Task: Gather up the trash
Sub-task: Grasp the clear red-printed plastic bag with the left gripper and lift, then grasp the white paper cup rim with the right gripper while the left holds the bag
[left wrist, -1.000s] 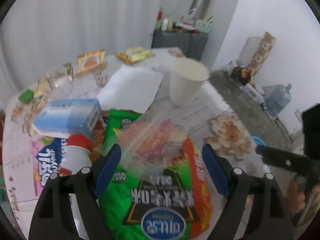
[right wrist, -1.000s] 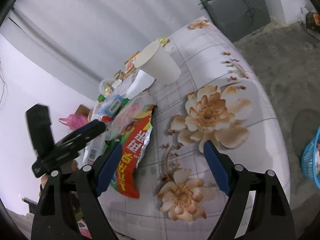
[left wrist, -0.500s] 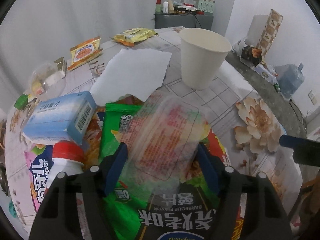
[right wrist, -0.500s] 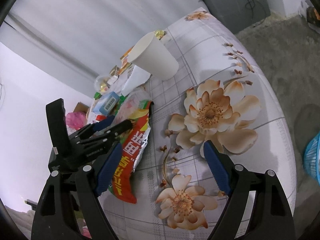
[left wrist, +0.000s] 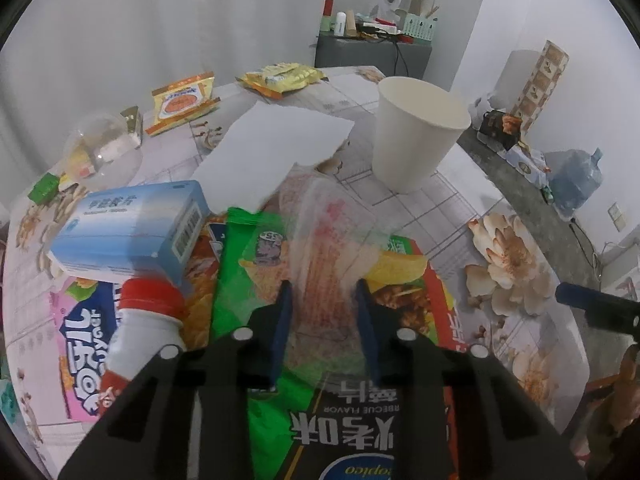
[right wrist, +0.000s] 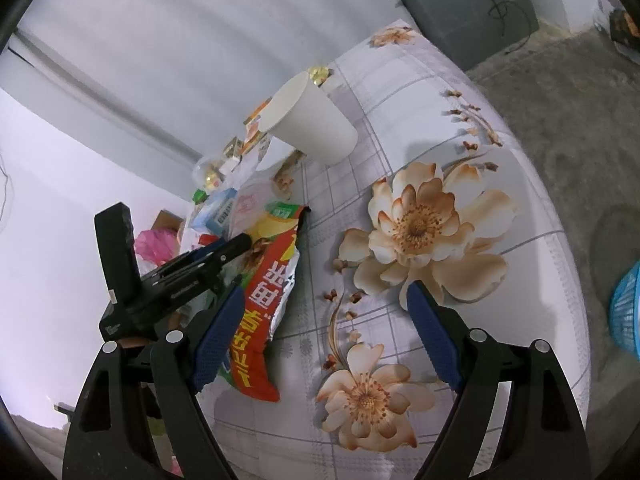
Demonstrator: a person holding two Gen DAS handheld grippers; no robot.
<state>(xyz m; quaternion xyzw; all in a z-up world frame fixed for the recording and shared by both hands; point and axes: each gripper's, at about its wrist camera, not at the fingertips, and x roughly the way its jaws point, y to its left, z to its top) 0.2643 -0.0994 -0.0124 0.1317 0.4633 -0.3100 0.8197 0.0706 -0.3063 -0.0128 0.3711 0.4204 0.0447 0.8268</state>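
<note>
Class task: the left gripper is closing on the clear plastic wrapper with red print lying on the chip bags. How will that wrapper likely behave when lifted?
The clear plastic wrapper with red print looks thin and crinkled, so it will probably flop and sag. It seems very light. Its glossy film may slip between the left gripper fingers, which are narrowed around it.

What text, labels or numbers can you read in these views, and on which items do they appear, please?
"BARBECUE FLAVOR", upside down, on the green chip bag, above large Chinese characters.
"55" on a small badge on that bag.
Large yellow Chinese characters on the bag's red edge.
Stylised letters on the pink packet: unreadable.
Blue box print and barcode: too blurred.
</note>
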